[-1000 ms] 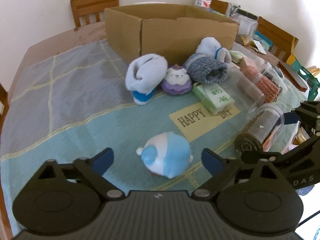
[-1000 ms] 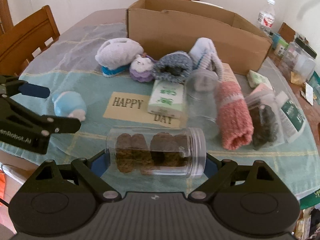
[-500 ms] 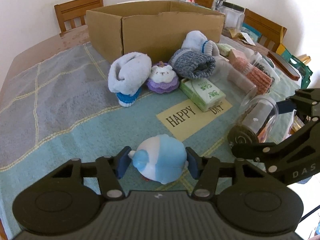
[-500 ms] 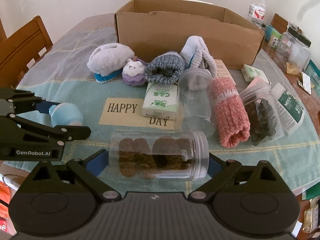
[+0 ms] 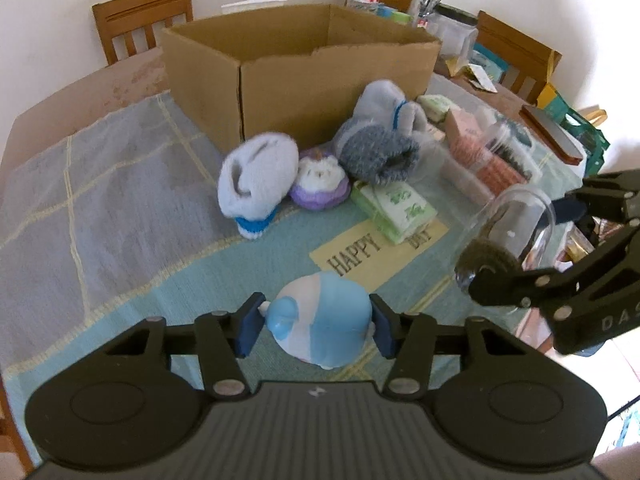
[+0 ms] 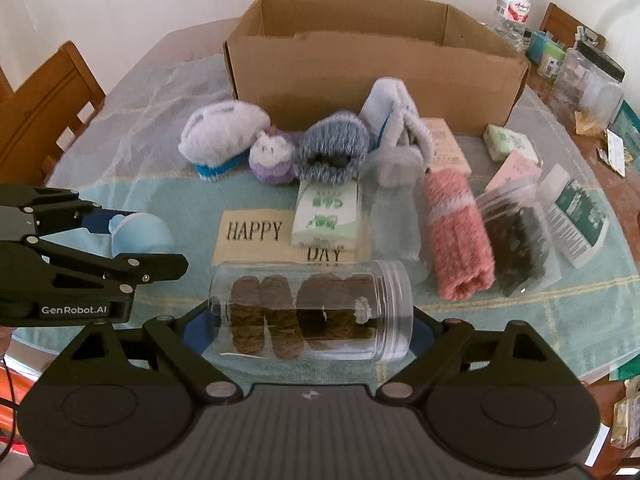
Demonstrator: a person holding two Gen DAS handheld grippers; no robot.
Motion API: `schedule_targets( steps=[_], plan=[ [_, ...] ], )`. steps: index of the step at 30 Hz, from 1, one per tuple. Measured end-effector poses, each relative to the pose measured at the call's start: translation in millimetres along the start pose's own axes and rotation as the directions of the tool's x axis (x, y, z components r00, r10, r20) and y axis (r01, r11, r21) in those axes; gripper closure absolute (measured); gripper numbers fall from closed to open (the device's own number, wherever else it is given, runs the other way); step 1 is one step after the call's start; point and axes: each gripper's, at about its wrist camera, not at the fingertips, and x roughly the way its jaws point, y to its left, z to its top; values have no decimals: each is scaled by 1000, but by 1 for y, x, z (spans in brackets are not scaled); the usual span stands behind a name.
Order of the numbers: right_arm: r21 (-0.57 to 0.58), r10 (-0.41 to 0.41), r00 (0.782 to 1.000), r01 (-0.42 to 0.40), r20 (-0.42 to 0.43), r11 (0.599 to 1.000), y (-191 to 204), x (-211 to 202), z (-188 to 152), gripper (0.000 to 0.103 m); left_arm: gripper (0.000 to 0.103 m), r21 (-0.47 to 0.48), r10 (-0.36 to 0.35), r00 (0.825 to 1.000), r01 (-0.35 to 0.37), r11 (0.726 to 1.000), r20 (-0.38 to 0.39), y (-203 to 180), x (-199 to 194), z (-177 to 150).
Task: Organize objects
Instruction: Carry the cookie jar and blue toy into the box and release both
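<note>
While a person works a hand-held gripper in each hand, the left hand-held gripper [image 5: 316,330] has its blue pads against both sides of a rounded blue-and-white toy [image 5: 322,320], its jaws closing in on it. The toy is smooth and glossy, pale blue over a white belly, and sits on the near side of the cardboard box [image 5: 300,68], low over the teal cloth that covers the counter [image 5: 120,80].

The right hand-held gripper [image 6: 312,322] spans a clear plastic jar [image 6: 312,312] end to end, base at one pad and threaded open mouth at the other, its jaws closing; the jar lies sideways and holds several brown, rough-looking discs. It too is in front of the box, nearer the camera than the yellow patch on the cloth printed "HAPPY DAY" [image 6: 256,236].

Between that patch and the box lie a white sock with a blue cuff [image 6: 220,140], a small purple-and-white plush [image 6: 274,158], a grey knitted sock [image 6: 332,150] and a green-and-white tissue pack [image 6: 328,218], which covers part of the lettering. To the right of these, still in front of the box, a pink knitted roll [image 6: 456,232] lies beside an empty clear jar [image 6: 392,208].

The left gripper's black body reads "GenRobot.AI"; the right one shows the letters "DAS". A water bottle [image 6: 514,4] with a red-and-white label stands beyond the box's right corner.
</note>
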Motion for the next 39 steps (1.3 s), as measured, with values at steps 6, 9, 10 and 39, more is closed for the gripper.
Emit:
schedule_targets(
  steps=[6, 9, 10, 39],
  plan=[
    [-13, 20, 999, -19, 42, 1000, -17, -34, 30, 9, 49, 8, -8, 1000, 8, 1000, 9, -1, -26, 36],
    [-25, 30, 998, -29, 64, 999, -31, -44, 50, 9, 49, -8, 11, 999, -11, 1000, 33, 1, -34, 62],
    [-32, 35, 997, -33, 72, 999, -36, -46, 58, 9, 49, -16, 17, 999, -16, 1000, 41, 2, -36, 70],
    [-257, 204, 973, -172, 105, 951, -130, 7, 236, 9, 15, -266, 263, 964, -247, 932, 29, 9, 57, 222]
  ],
)
